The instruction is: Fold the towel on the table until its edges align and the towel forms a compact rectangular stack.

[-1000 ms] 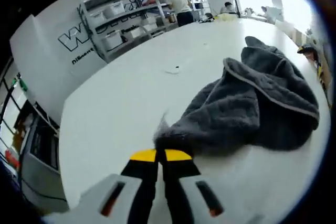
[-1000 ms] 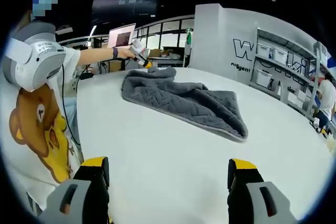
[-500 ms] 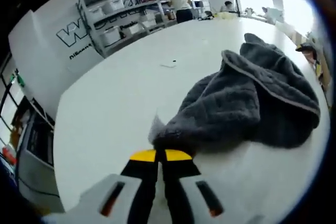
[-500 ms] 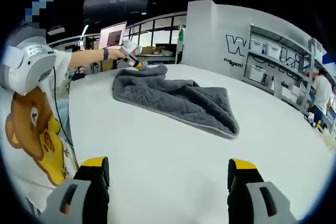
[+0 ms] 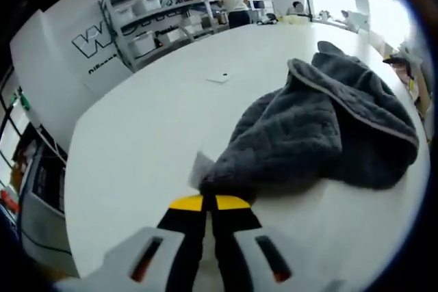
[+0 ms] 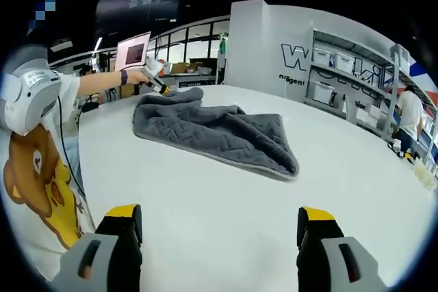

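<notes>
My left tongs point(image 5: 209, 202) grip a corner of the gray towel point(image 5: 321, 135), now dragged slightly across the white table point(image 5: 144, 135); my right tongs point(image 6: 219, 227) wait wide open, folding barely begun.

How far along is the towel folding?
Early. The towel lies rumpled and loosely doubled on the table, with no aligned edges. In hand: the left gripper is shut on a corner. The right gripper hangs open, away from the cloth. Left: spreading it flat, then folding it into a neat stack.
</notes>
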